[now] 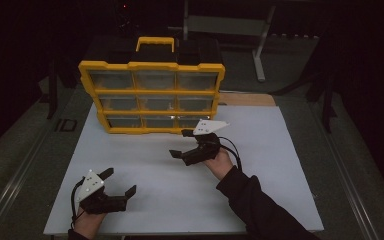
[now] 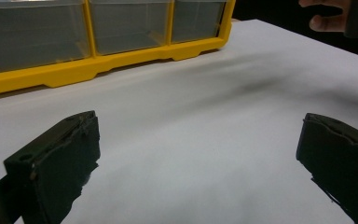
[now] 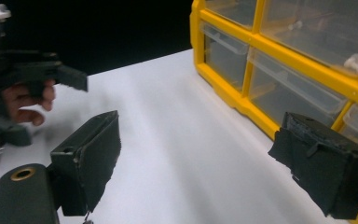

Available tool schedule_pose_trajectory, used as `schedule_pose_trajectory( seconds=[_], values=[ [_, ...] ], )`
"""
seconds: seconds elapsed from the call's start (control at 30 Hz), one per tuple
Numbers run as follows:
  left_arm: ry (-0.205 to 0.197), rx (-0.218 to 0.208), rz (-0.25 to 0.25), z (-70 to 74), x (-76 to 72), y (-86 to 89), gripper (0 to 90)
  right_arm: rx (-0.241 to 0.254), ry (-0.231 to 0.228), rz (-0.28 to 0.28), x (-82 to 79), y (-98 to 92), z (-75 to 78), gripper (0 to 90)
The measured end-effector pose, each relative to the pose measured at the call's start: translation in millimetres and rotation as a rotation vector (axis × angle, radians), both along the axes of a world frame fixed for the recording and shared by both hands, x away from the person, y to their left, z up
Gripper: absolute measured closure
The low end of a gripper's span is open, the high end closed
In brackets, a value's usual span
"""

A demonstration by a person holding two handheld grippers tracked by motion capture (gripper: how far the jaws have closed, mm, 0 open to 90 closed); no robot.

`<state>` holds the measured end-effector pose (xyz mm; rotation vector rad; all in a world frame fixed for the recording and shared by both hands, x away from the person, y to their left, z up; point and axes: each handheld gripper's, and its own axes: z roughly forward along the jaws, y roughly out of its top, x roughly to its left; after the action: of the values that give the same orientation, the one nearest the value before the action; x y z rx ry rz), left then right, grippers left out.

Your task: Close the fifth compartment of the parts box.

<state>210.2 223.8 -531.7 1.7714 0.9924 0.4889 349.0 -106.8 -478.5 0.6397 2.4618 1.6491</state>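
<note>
A yellow organiser (image 1: 152, 95) with clear plastic drawers stands upright at the back of the white tabletop (image 1: 260, 165), its yellow carry handle (image 1: 155, 42) on top. My left gripper (image 1: 121, 180) rests near the front left edge, jaws wide apart and nothing between them. My right gripper (image 1: 179, 143) hovers just before the organiser's lower right corner, open and empty. In the left gripper view, the left gripper (image 2: 198, 154) faces the organiser's bottom drawer row (image 2: 98, 65). In the right gripper view, the right gripper (image 3: 196, 158) has the organiser (image 3: 261, 51) close on its right.
A small white piece (image 3: 356, 59) lies inside one drawer. A wooden strip (image 1: 247, 99) lies at the table's back right edge. Beyond the table stands a metal frame leg (image 1: 260, 50) on dark floor. The hand holding the left gripper (image 3: 25, 100) shows far off.
</note>
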Motion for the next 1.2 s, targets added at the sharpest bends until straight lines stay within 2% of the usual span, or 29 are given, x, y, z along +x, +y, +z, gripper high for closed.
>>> schedule_pose_trajectory(
  seconds=[0.2,0.47,0.6,0.73,1.1,1.2],
  values=[
    [0.001,0.000,0.000,-0.1,0.1,0.0,0.0,0.000,-0.001,-0.005,-6.6,-17.8,-4.2,13.1],
    [0.001,0.000,0.001,0.0,0.0,0.0,0.0,-0.011,-0.007,-0.017,-12.9,-31.0,-6.6,13.1],
    [0.001,0.000,0.000,0.0,0.0,0.0,0.0,-0.009,-0.018,-0.031,-21.6,-48.7,-7.9,13.2],
    [0.001,0.000,-0.001,-0.1,0.0,-0.1,0.0,-0.011,-0.025,-0.037,-25.2,-57.7,-8.1,13.1],
    [-0.001,0.003,-0.002,0.1,-0.1,-0.3,0.0,0.038,-0.028,-0.087,-36.3,-98.7,-8.0,13.2],
    [0.000,0.004,-0.001,0.1,-0.1,-0.4,0.0,0.031,-0.026,-0.098,-38.1,-105.0,-9.6,13.3]
  ],
)
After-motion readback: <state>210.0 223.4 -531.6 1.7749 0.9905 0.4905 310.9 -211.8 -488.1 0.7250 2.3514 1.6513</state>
